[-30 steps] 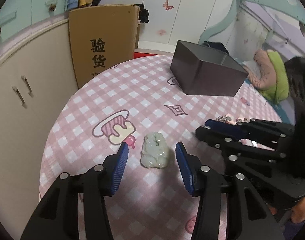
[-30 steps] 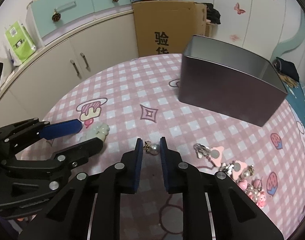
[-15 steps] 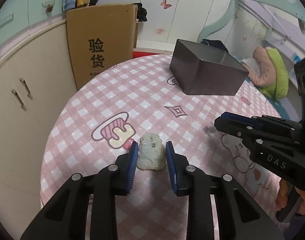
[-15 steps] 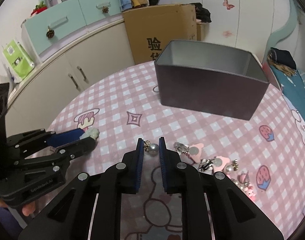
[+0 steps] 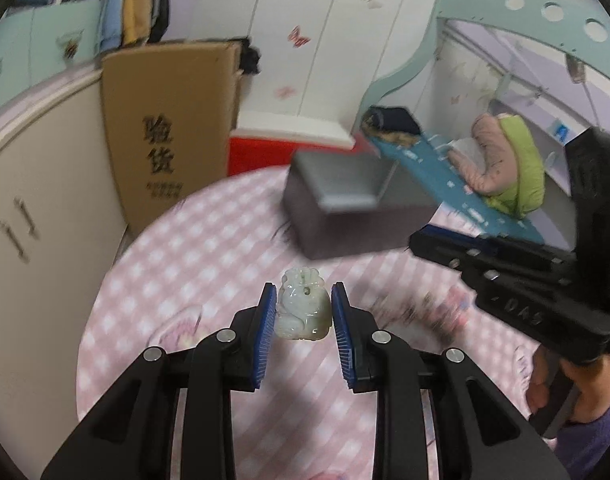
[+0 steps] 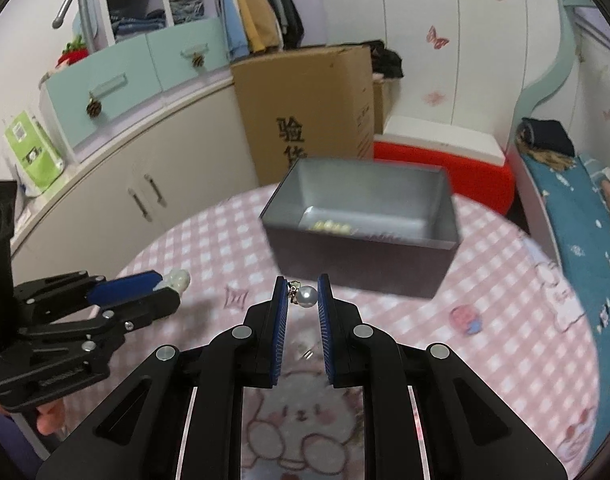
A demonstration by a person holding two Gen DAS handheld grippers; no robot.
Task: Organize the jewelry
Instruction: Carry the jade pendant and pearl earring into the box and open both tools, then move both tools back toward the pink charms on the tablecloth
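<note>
- Nearest us, our left claw (image 5: 300, 312) is clamped on a pale green jade carving (image 5: 303, 309), lumpy, glossy and translucent, pinched between the ribbed blue pads (image 5: 266, 330) and held clear above the near edge of the surface (image 5: 193, 248).
- Our right claw (image 6: 301, 300) is clamped on a pearl earring (image 6: 306, 296): a smooth round bead with a small metal fitting, gripped right at the pad tips.
- Below both lies the round surface under a soft pink checked cloth with cartoon prints.
- Farther on, toward the far edge of the surface, stands the grey metal box (image 6: 441, 204), rectangular, open-topped, matte-walled; small yellowish beads (image 6: 332, 225) lie on its floor.
- We judge this the carrying step, both pieces lifted and bound for the box.
- Next we need each claw over the open top before letting go; the earring's grip looks slight, so a jolt could shake it loose.
</note>
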